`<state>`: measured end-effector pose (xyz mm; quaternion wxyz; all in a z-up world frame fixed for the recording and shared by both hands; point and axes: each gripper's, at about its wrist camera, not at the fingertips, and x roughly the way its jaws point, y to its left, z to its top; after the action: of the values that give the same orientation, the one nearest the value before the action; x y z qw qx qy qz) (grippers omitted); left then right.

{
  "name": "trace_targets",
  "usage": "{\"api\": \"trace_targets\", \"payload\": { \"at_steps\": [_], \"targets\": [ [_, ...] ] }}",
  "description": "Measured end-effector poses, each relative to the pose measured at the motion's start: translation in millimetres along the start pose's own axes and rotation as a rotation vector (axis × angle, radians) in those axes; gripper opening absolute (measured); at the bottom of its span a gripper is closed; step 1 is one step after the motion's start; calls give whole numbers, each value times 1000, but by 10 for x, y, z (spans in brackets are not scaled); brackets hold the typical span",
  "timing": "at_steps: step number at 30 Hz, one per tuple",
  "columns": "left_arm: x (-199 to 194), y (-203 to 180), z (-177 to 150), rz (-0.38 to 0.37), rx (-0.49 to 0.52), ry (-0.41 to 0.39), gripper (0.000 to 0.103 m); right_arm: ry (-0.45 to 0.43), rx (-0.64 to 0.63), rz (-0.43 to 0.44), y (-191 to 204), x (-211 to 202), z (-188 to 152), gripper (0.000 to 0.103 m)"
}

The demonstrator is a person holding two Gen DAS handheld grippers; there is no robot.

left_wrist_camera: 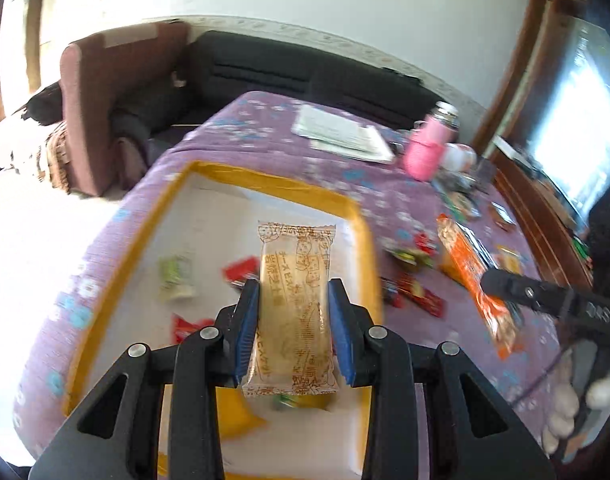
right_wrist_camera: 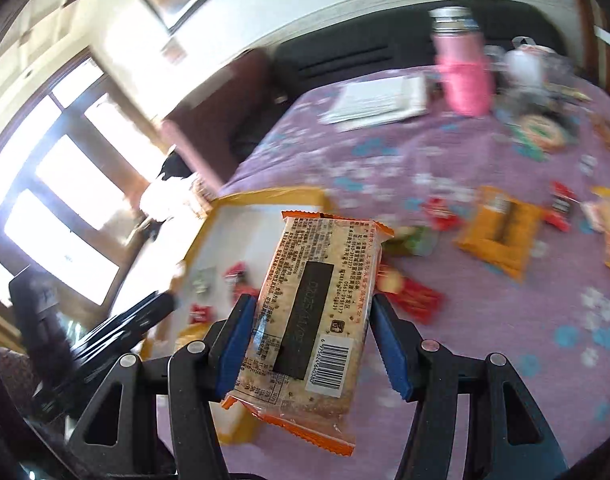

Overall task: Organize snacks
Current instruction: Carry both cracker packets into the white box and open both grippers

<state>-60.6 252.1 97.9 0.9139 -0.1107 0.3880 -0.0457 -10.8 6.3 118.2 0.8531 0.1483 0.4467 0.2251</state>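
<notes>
My left gripper [left_wrist_camera: 293,296] is shut on a clear-wrapped pale biscuit packet [left_wrist_camera: 295,304] and holds it above a yellow-rimmed white box [left_wrist_camera: 365,232] that has several small snacks inside. My right gripper [right_wrist_camera: 309,312] is shut on an orange-edged cracker packet [right_wrist_camera: 317,304], held above the purple cloth beside the box [right_wrist_camera: 265,196]. In the left wrist view the right gripper [left_wrist_camera: 501,280] shows at the right with the orange packet [left_wrist_camera: 465,264]. Loose snacks [right_wrist_camera: 501,232] lie on the cloth to the right.
A pink bottle [left_wrist_camera: 425,148] and white papers [left_wrist_camera: 341,132] stand at the far side of the purple-clothed table [left_wrist_camera: 265,140]. A dark sofa [left_wrist_camera: 265,68] and a maroon armchair [left_wrist_camera: 105,92] are beyond it. More packets [left_wrist_camera: 417,292] lie right of the box.
</notes>
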Motion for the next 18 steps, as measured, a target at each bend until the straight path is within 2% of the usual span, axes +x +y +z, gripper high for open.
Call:
{"api": "trace_targets", "payload": {
  "at_steps": [7, 12, 16, 18],
  "targets": [
    [407, 506, 96, 55, -67, 77, 32, 105, -92, 25, 662, 840, 139, 59],
    [589, 627, 83, 57, -100, 123, 32, 181, -116, -2, 812, 1378, 108, 59],
    [615, 679, 93, 26, -139, 126, 37, 214, -126, -6, 833, 1586, 72, 61],
    [568, 688, 90, 14, -147, 116, 41, 196, -126, 9, 843, 1584, 69, 62]
  ]
}}
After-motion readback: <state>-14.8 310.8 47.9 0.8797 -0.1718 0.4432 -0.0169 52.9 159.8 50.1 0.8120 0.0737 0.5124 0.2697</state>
